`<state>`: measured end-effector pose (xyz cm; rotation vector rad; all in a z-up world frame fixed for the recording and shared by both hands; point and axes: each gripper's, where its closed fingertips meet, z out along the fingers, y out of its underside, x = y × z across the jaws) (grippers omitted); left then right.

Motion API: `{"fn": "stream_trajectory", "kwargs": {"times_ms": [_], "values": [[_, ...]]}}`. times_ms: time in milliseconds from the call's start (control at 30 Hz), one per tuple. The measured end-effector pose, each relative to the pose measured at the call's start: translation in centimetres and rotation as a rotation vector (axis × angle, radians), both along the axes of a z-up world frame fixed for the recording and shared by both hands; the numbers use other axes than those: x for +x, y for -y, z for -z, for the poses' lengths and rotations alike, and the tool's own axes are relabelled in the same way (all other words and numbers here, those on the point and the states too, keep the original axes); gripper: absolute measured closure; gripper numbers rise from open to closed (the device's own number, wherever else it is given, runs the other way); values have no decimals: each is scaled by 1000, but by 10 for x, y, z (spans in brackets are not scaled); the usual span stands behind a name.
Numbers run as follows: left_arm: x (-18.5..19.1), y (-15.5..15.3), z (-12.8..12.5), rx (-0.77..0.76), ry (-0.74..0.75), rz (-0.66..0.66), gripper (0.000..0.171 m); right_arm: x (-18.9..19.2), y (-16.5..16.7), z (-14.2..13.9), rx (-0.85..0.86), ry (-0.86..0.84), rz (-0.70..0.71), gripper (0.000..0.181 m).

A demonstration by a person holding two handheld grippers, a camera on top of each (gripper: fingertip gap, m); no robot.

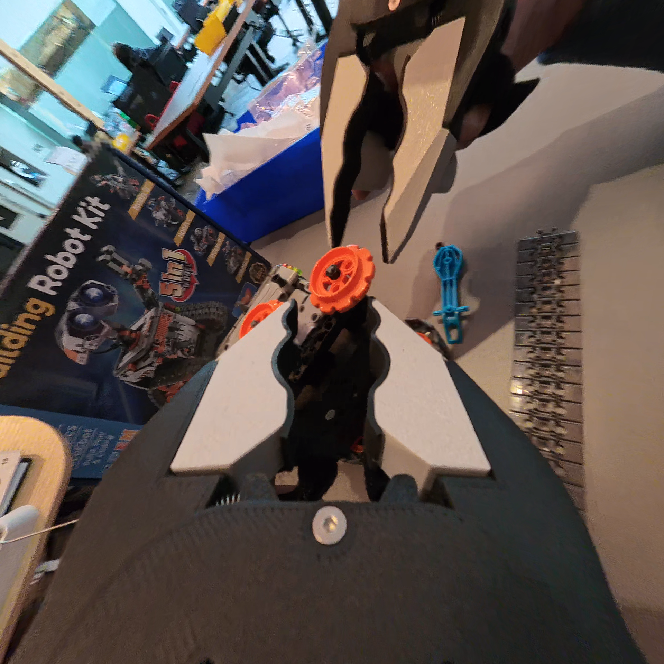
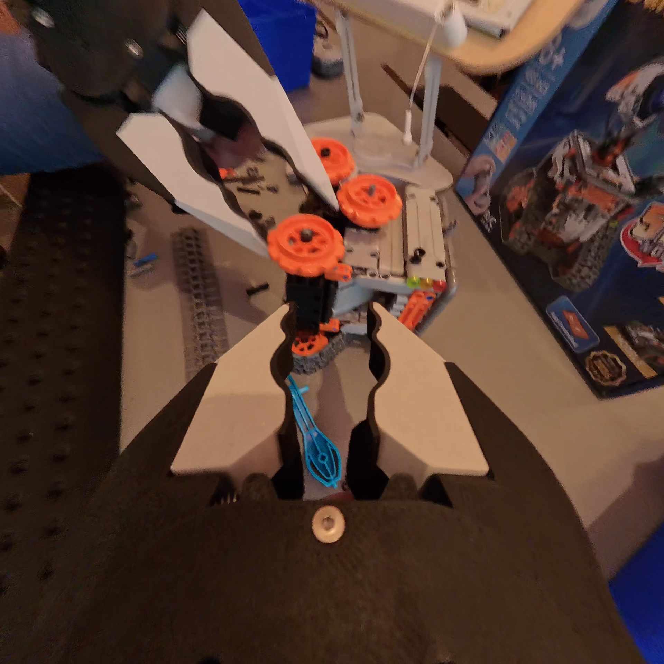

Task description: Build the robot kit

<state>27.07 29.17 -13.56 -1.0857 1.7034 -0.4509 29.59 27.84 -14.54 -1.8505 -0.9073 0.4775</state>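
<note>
A brick-built robot model with a grey body (image 2: pixel 413 244), a black beam frame (image 2: pixel 309 298) and orange toothed wheels (image 2: pixel 305 244) stands on the tan table. My left gripper (image 1: pixel 332 305) is shut on the black frame (image 1: pixel 323 359), just under one orange wheel (image 1: pixel 341 278). It also shows in the right wrist view (image 2: pixel 300 230), reaching in from the upper left between the wheels. My right gripper (image 2: pixel 330 309) is open and empty, its tips close to the frame below the near wheel. In the left wrist view it (image 1: pixel 362 251) comes from above, tips just over the wheel.
A dark blue kit box (image 1: pixel 107 287) lies beside the model (image 2: pixel 575 215). A blue plastic tool (image 1: pixel 449 291) and a grey track strip (image 1: pixel 546 359) lie on the table. A blue bin (image 1: pixel 269 190) with white paper stands behind. A white stand base (image 2: pixel 395 154) is nearby. Both grippers' tips are roughly 25 centimetres from the model (image 2: pixel 575 215). Seen from the left wrist view (image 1: pixel 178 337) as well.
</note>
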Motion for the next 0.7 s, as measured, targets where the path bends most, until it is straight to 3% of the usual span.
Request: {"fn": "stream_trajectory", "kwargs": {"times_ms": [167, 467, 700], "values": [[4, -8, -4, 93, 55, -46, 152, -3, -4, 12, -6, 36, 4, 153], [13, -32, -18, -83, 78, -117, 156, -1, -13, 16, -19, -18, 28, 159], [23, -29, -19, -91, 54, -98, 158, 1, -18, 17, -7, -17, 50, 156]]}}
